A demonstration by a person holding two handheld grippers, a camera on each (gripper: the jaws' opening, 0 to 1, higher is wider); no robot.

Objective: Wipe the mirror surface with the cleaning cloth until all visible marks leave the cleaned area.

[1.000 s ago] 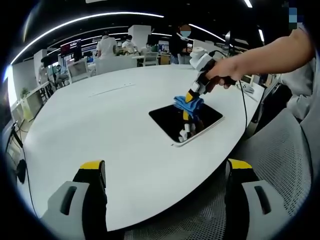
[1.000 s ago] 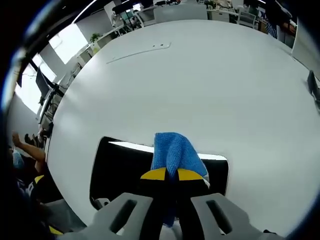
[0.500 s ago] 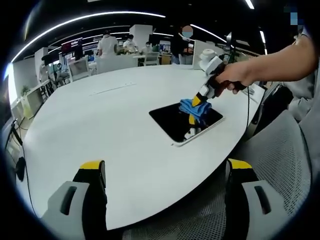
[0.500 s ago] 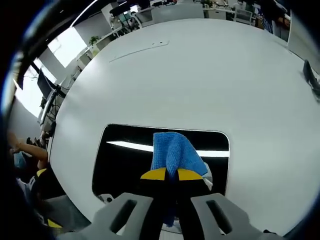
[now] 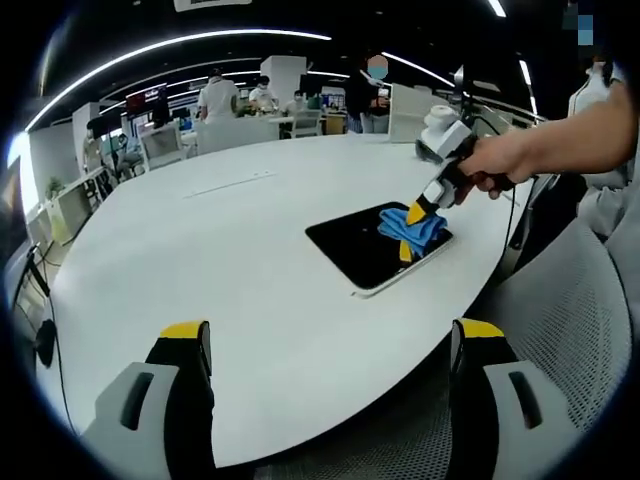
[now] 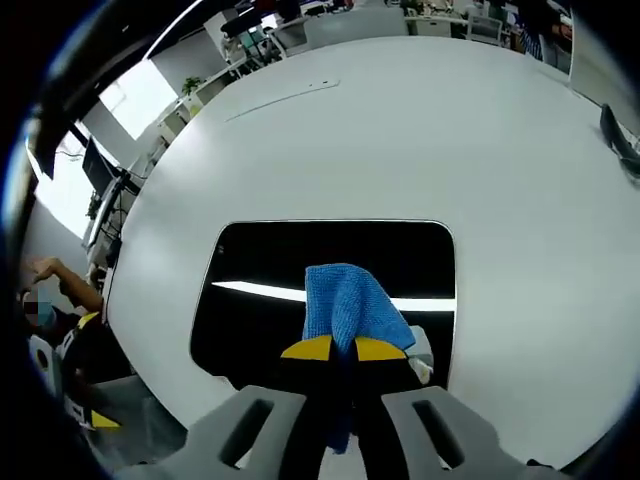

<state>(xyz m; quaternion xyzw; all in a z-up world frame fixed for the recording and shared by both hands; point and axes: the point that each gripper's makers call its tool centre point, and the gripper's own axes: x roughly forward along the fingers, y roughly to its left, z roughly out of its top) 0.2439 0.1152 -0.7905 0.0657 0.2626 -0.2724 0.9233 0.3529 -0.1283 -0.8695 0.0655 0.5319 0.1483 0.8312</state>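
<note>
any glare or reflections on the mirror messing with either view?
Right gripper view: the mirror reads mostly black, with one bright light streak running behind the blue cloth. Left gripper view: the mirror is dark, without glare; fisheye bends the table edge.

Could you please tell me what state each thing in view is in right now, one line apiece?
Dark rectangular mirror: lying flat on the table, near its edge, reflecting a ceiling light strip.
Blue microfibre cleaning cloth: bunched, clamped in the right gripper, pressed on the mirror.
Right gripper: shut on the cloth, tilted down at the mirror.
Left gripper: open, holding nothing, at the table's edge.
Round white table: bearing the mirror.
</note>
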